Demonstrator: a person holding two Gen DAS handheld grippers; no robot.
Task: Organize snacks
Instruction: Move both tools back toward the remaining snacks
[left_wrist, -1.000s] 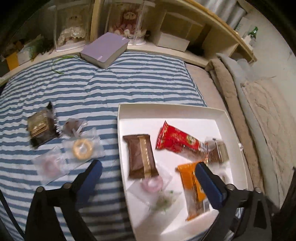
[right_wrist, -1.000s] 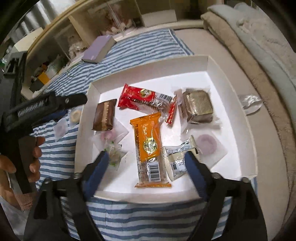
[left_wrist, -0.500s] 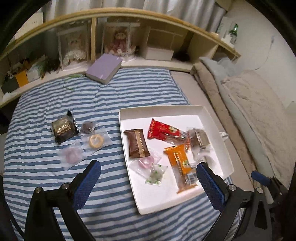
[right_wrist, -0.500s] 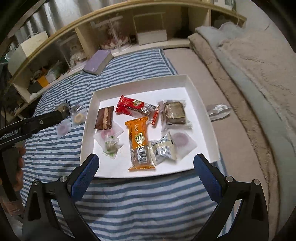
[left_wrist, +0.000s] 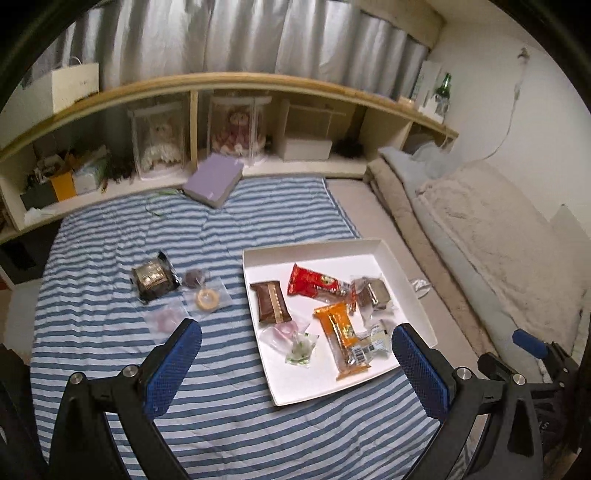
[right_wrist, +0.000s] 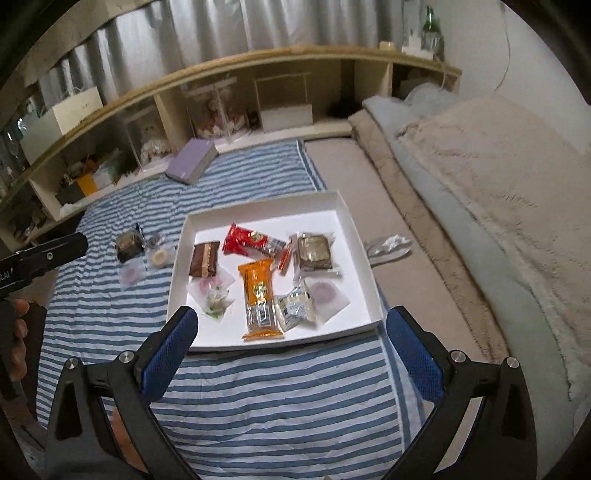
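Observation:
A white tray (left_wrist: 406, 299) (right_wrist: 360, 266) lies on the striped blanket and holds several wrapped snacks: a red packet (left_wrist: 314, 286) (right_wrist: 251, 240), an orange packet (left_wrist: 341, 332) (right_wrist: 258, 291) and a brown bar (left_wrist: 271, 302) (right_wrist: 204, 258). Left of the tray, loose on the blanket, lie a dark wrapped cake (left_wrist: 153, 278) (right_wrist: 129, 243), a ring biscuit (left_wrist: 207, 298) (right_wrist: 159, 256) and a pink one (left_wrist: 166, 320). My left gripper (left_wrist: 295, 369) hangs open, high above the tray's near edge. My right gripper (right_wrist: 291, 354) is open too, well back from the tray. Both hold nothing.
A purple box (left_wrist: 214, 181) (right_wrist: 192, 166) rests at the blanket's far edge under a wooden shelf (left_wrist: 221, 85) with boxed dolls. Folded beige and grey blankets (right_wrist: 480, 177) run along the right. A clear wrapper (right_wrist: 388, 245) lies right of the tray. A hand (right_wrist: 16, 339) holds the left gripper.
Both grippers have pulled up and back from the tray, so the whole bed and shelf now show. Both stayed open; no snack moved.

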